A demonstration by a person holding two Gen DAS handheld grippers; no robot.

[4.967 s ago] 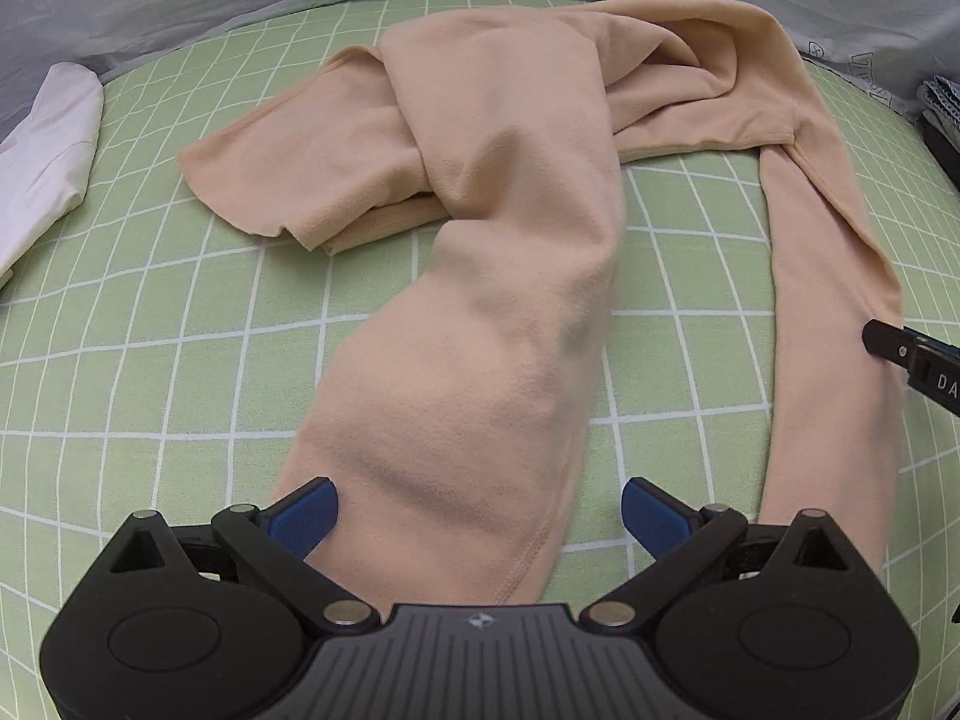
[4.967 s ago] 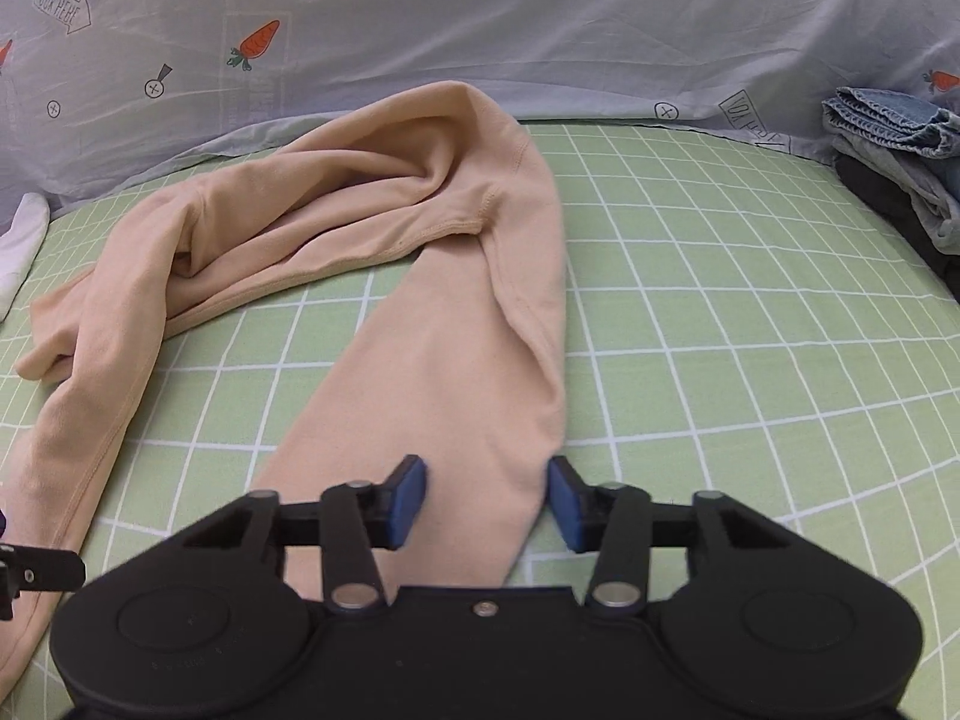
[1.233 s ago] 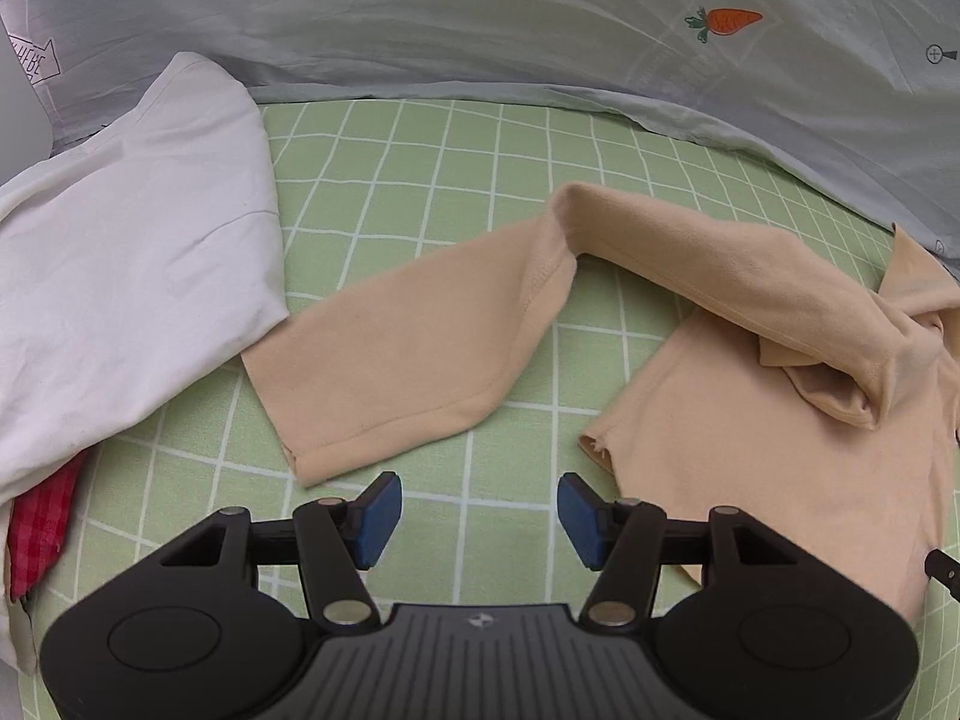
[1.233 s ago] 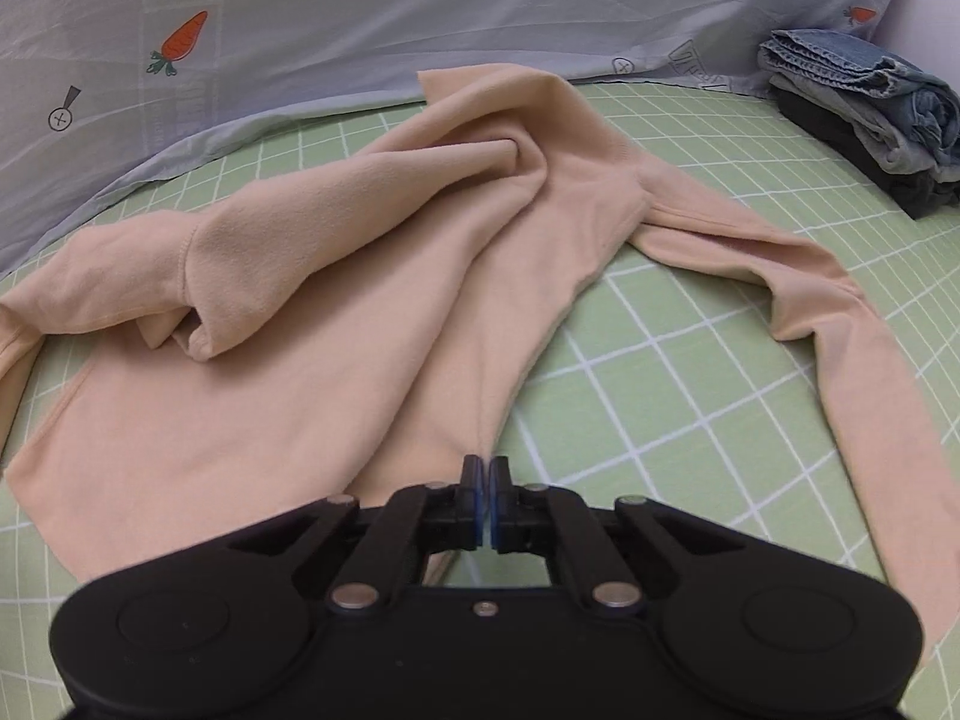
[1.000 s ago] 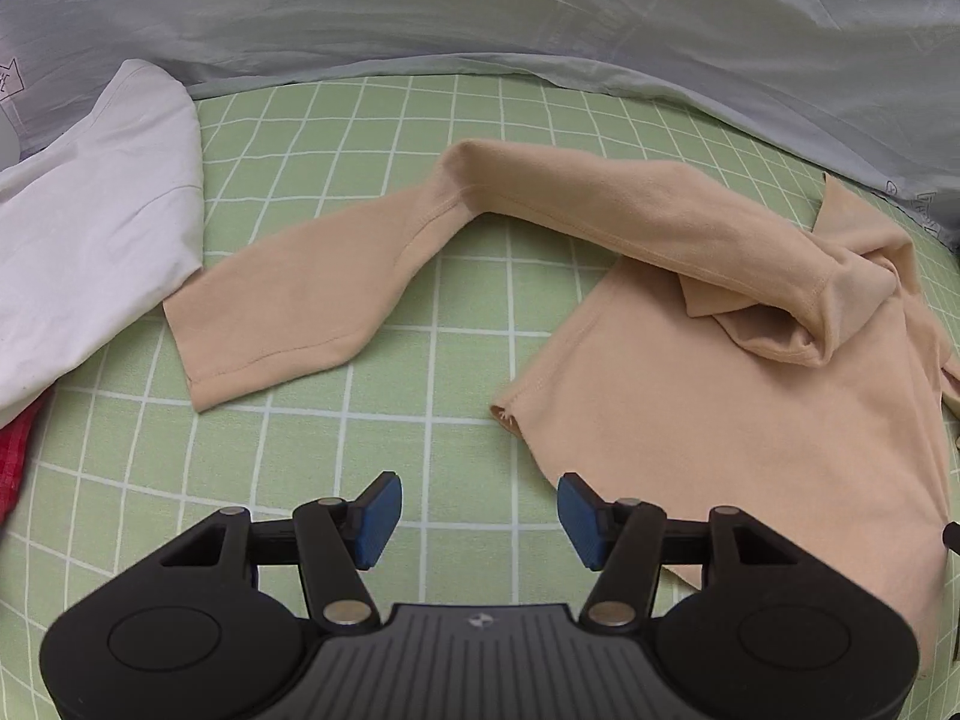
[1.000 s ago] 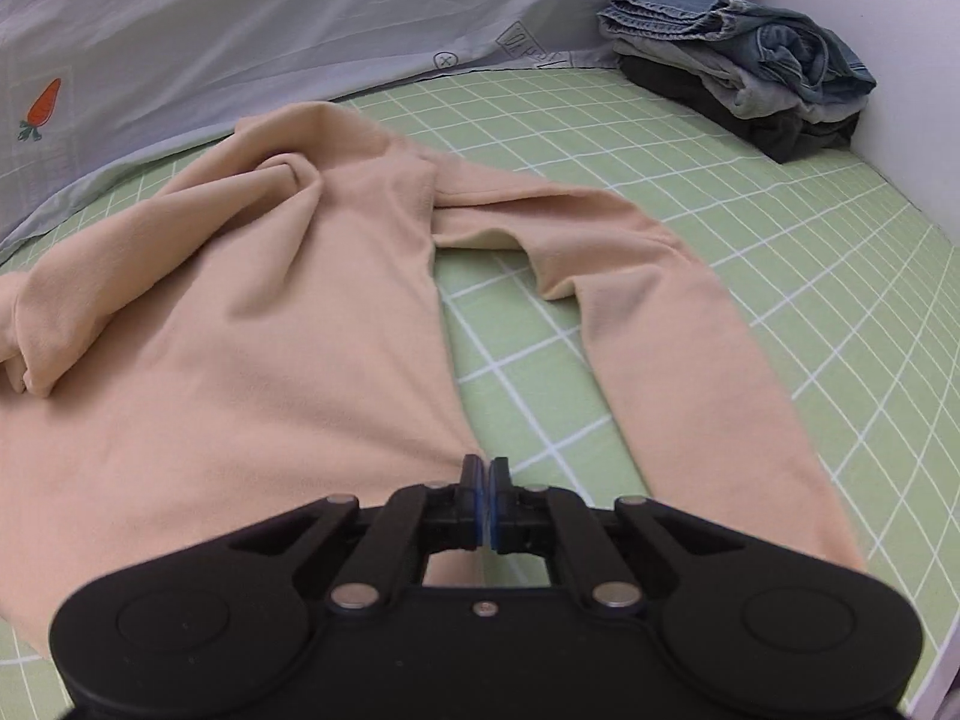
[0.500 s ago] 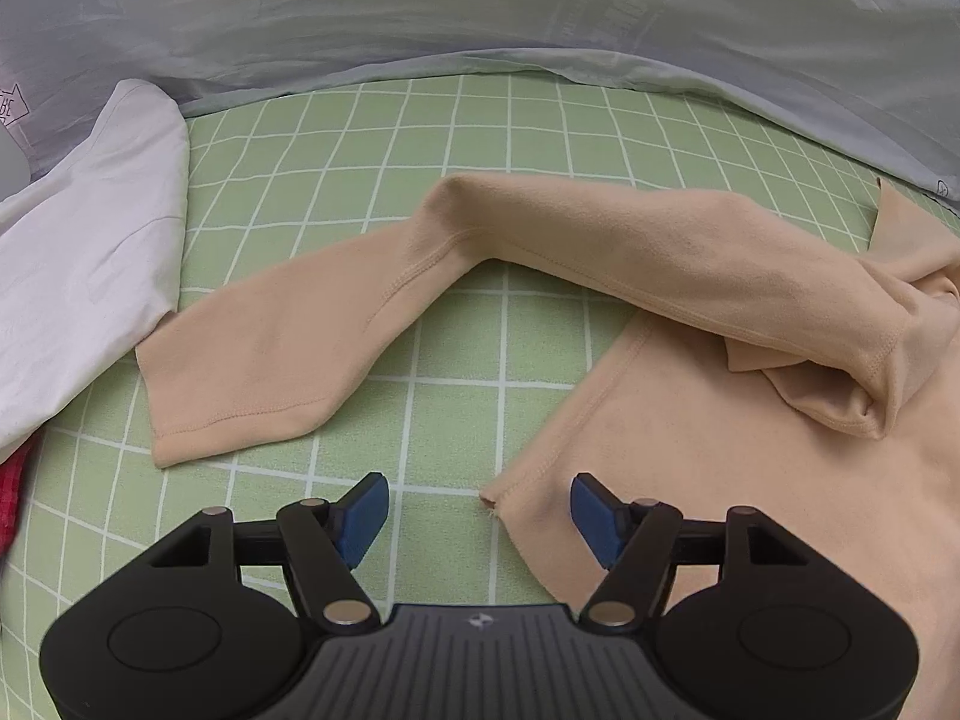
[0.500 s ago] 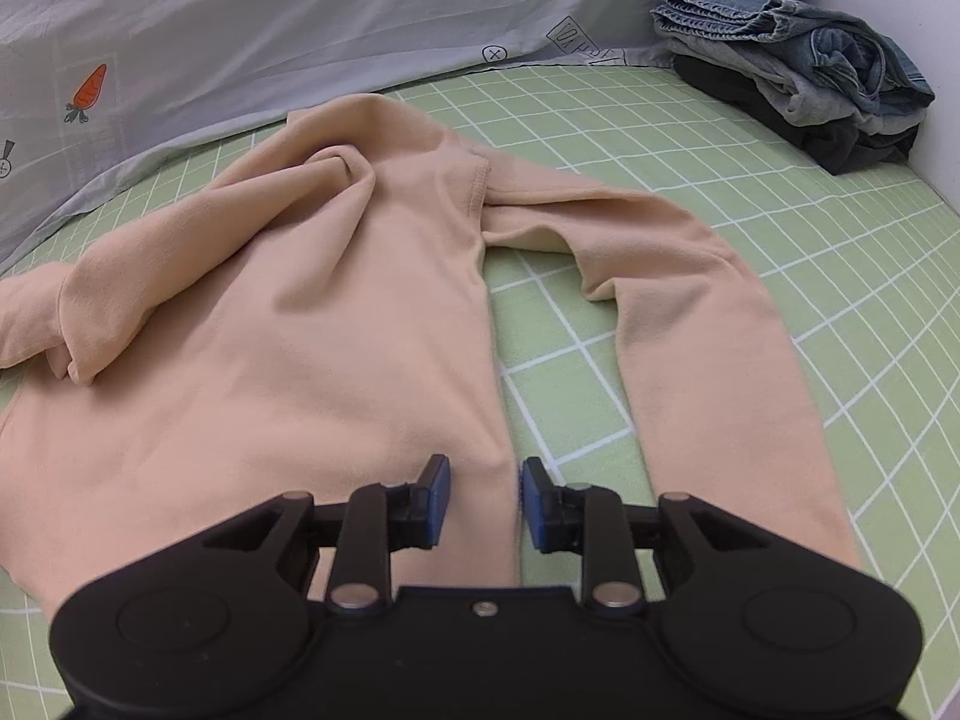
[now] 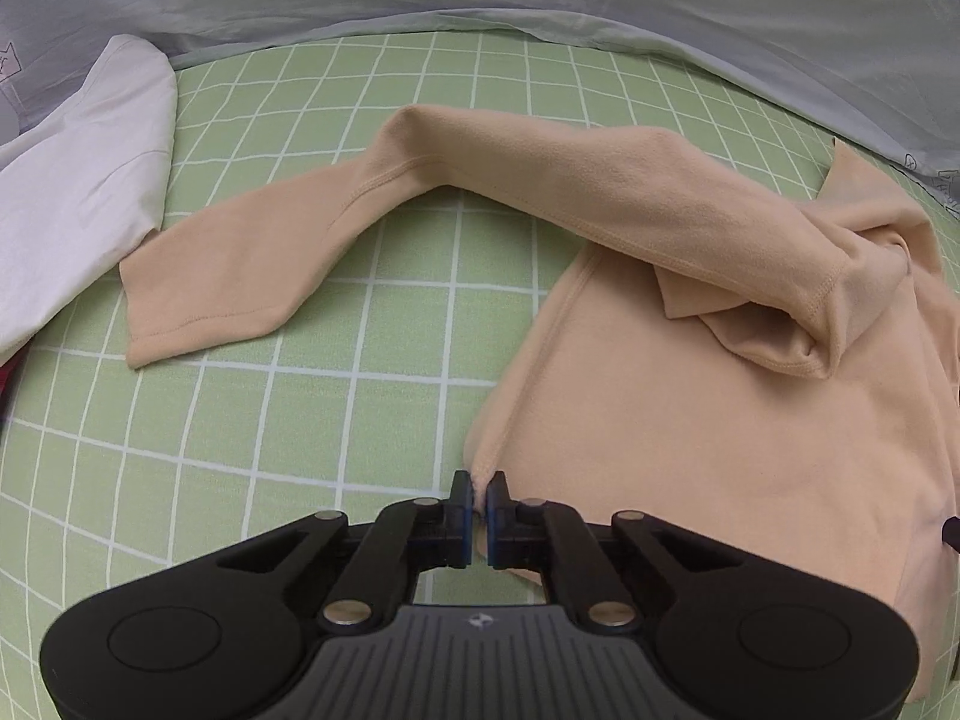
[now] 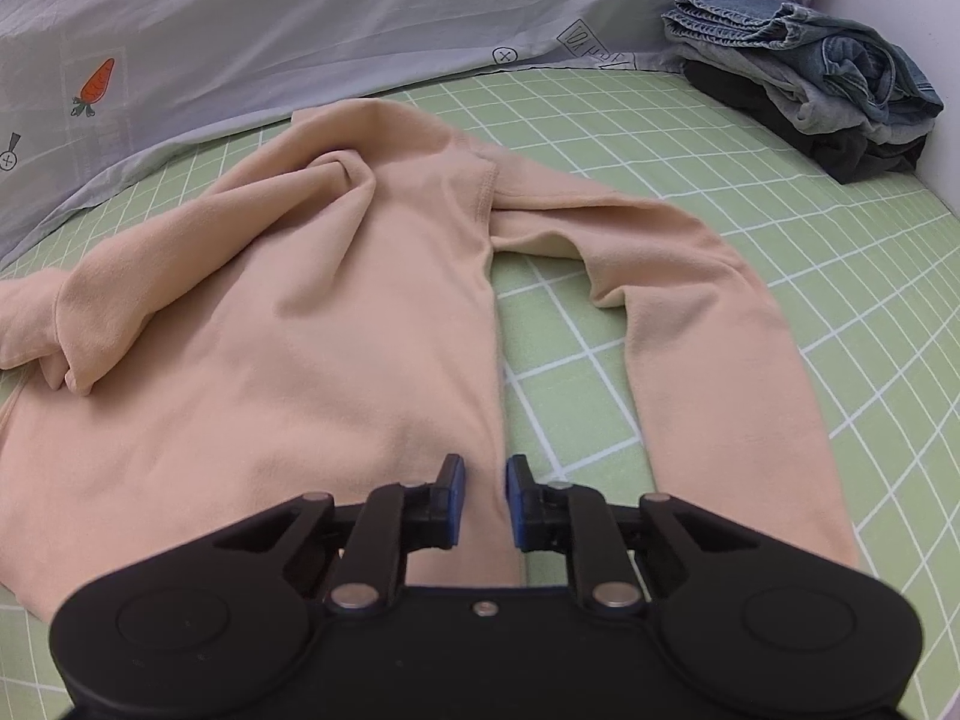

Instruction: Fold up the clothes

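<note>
Shirt (image 9: 690,420) lies flat on your bed (image 9: 252,420). Your left tongs (image 9: 479,495) pinch its corner. Your right tongs (image 10: 483,483), just closing, straddle its hem, not pressing. Only the right view shows jeans (image 10: 798,54).

The near hem of the peach long-sleeved fleece top (image 9: 690,420) is hidden behind the black gripper bodies in both wrist views, and its right side is cut off by the left view's edge. The white folded garment (image 9: 78,192) and a red scrap (image 9: 7,381) are cropped at the left edge. Whether the right gripper's blue pads (image 10: 454,495) touch the fabric cannot be told.
</note>
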